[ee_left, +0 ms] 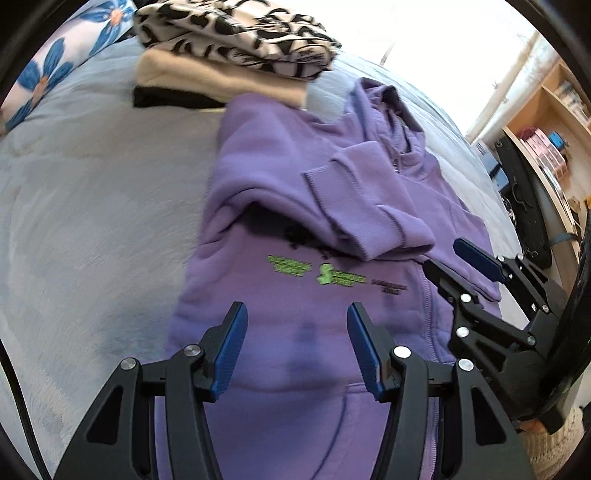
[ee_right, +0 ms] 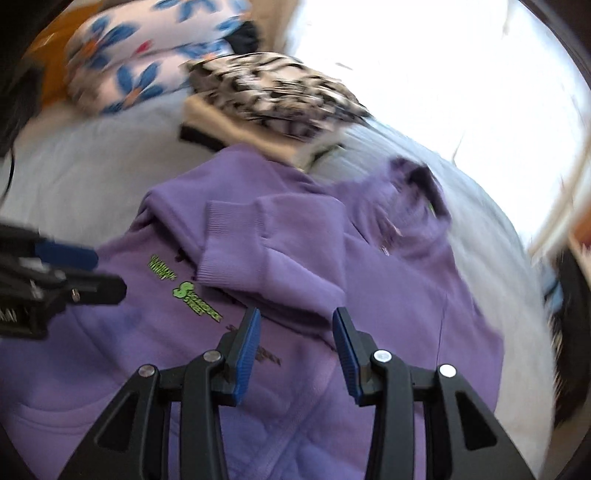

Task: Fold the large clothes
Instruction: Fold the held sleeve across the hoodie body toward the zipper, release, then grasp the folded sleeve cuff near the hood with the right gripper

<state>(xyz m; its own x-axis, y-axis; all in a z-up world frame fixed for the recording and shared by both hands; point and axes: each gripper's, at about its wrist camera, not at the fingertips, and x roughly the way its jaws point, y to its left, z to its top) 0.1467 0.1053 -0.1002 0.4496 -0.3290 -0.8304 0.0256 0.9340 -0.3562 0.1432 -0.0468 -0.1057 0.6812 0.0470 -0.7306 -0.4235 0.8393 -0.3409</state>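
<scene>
Hovering over purple hoodie (ee_left: pixel 295 206) on bed (ee_left: pixel 92 203), both hand-held grippers (left (ee_left: pixel 297 345), right (ee_right: pixel 297 350)) apart, empty; folded sleeves (ee_right: pixel 266 251) may slip loose if hem is lifted unevenly

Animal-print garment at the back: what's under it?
The animal-print garment tops a stack: under it a folded cream piece, then a black one on the blue bedspread. Only their edges show; the rest is covered.

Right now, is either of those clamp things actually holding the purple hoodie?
No: the left gripper and the right gripper both hang open above the purple hoodie, nothing between their blue pads.
</scene>
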